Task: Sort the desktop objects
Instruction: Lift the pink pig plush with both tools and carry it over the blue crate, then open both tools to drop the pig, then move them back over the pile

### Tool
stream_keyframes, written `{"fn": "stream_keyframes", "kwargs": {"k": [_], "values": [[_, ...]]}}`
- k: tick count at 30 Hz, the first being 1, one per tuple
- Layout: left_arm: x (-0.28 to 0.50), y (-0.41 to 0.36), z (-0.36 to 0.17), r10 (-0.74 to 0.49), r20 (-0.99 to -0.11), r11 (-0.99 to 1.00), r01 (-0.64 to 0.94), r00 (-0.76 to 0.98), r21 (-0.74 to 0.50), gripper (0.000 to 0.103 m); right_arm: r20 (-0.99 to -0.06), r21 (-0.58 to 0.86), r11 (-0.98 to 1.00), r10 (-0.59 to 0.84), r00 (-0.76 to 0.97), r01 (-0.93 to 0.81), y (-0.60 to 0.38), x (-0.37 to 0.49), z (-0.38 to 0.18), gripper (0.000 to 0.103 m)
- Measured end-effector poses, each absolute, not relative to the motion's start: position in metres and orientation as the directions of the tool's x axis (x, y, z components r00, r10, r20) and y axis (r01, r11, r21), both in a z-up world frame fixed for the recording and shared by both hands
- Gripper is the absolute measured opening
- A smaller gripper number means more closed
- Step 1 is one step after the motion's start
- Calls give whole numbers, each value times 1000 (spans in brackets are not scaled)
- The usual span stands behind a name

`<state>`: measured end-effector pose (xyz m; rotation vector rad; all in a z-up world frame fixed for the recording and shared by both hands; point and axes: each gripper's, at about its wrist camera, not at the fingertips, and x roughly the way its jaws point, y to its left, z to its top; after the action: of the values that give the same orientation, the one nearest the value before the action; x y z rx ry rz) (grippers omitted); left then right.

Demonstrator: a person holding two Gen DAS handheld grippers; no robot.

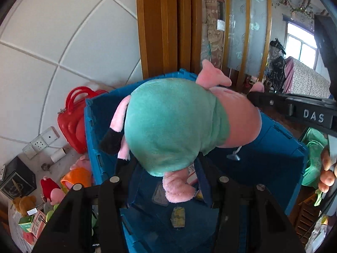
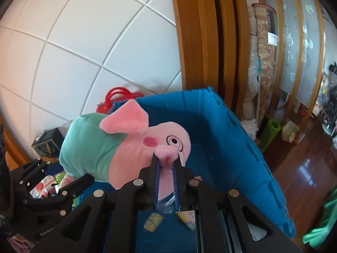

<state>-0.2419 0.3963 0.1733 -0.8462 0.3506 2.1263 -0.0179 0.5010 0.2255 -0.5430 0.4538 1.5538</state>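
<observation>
Plush pig point(image 2: 118, 147) hides blue crate point(image 2: 227, 139) floor, both grippers clamped

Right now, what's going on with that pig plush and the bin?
A person is carrying the pig plush with both handheld grippers, above the open blue bin. The right gripper has its jaws pinched shut on the plush's pink snout. The left gripper grips the lower end of its green body. More toys lie on the table beside the bin.
</observation>
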Motion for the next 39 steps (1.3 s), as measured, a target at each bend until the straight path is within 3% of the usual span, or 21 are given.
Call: {"fn": "stream_keyframes", "kwargs": {"k": [9, 14, 17, 20, 22, 26, 28, 34, 39], "values": [[-293, 479, 121, 364, -825, -748, -664, -432, 18, 44, -719, 2, -155, 686, -109, -988, 617, 42, 189, 10], [-303, 489, 96, 250, -895, -765, -642, -369, 51, 45, -770, 28, -169, 625, -129, -985, 650, 46, 160, 13], [-302, 484, 88, 210, -916, -782, -621, -342, 53, 45, -829, -33, -158, 556, -62, -987, 662, 47, 138, 16], [-297, 477, 91, 197, -920, -787, -614, -340, 58, 45, -856, -78, -142, 517, -7, -987, 665, 51, 125, 25], [-293, 474, 95, 200, -916, -788, -613, -349, 61, 45, -858, -97, -131, 513, 16, -987, 664, 52, 123, 45], [-289, 468, 103, 214, -907, -780, -623, -362, 64, 48, -859, -121, -139, 510, 33, -983, 657, 52, 127, 63], [-284, 465, 106, 224, -904, -778, -626, -364, 59, 51, -860, -146, -138, 508, 57, -979, 651, 51, 130, 82], [-273, 464, 112, 232, -896, -779, -624, -380, 63, 51, -864, -226, -152, 488, 126, -962, 640, 48, 127, 95], [-262, 451, 125, 250, -878, -788, -613, -408, 60, 52, -867, -248, -161, 477, 145, -955, 629, 47, 128, 100]]}}
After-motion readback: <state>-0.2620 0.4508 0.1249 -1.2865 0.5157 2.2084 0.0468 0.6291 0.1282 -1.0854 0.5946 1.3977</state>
